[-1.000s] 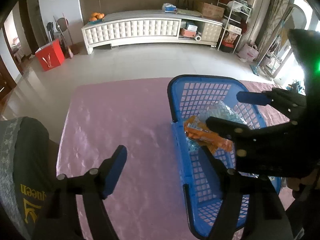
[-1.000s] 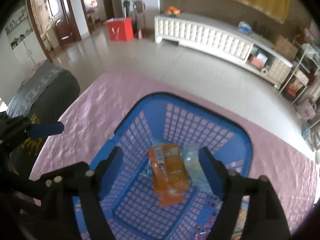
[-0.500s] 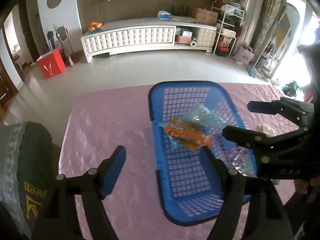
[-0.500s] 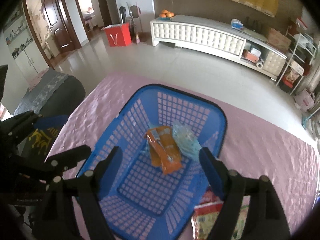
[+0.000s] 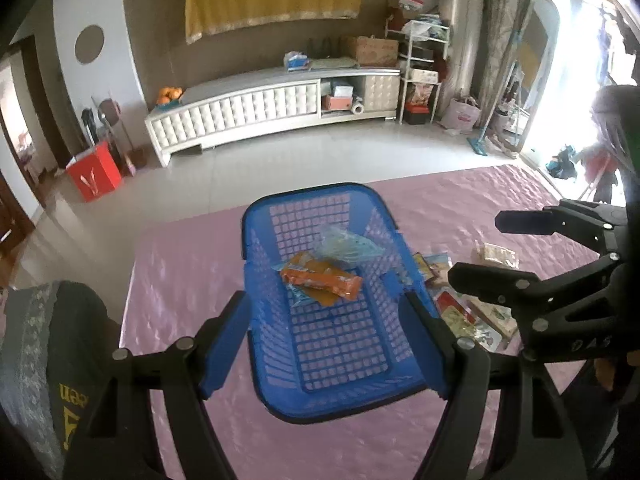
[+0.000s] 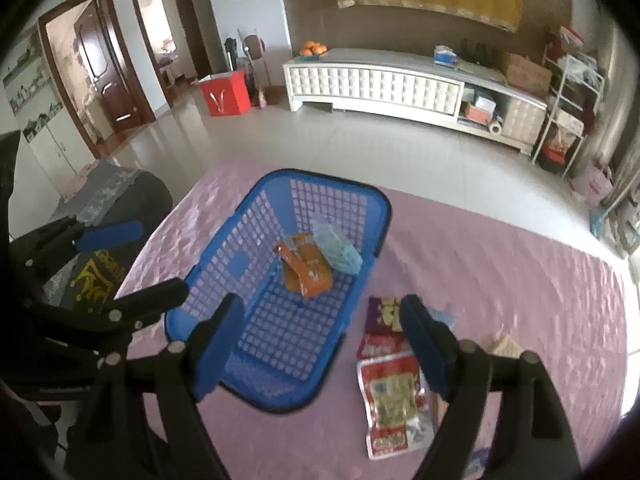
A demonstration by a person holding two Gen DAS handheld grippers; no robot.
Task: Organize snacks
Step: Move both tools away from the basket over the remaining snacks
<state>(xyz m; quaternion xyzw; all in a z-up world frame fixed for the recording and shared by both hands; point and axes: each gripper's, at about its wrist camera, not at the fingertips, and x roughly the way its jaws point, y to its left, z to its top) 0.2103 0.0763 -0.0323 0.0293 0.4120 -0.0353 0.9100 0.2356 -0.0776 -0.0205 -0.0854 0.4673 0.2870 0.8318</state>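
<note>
I see a shiny orange snack packet (image 5: 322,281) lying in the far half of the blue plastic basket (image 5: 280,400), touching a clear bluish bag (image 5: 346,246). My left gripper (image 5: 324,346) and right gripper (image 6: 322,340) hang near me, spread wide, holding nothing. The right one's jaws just opened more. Red snack packs (image 6: 394,400) lie right of the basket on the pink tablecloth (image 6: 520,280).

Yellow letters, read sideways as "een", stand on the dark cushion (image 5: 60,368) left of the basket (image 5: 276,396); snack packet print is too blurred to read
</note>
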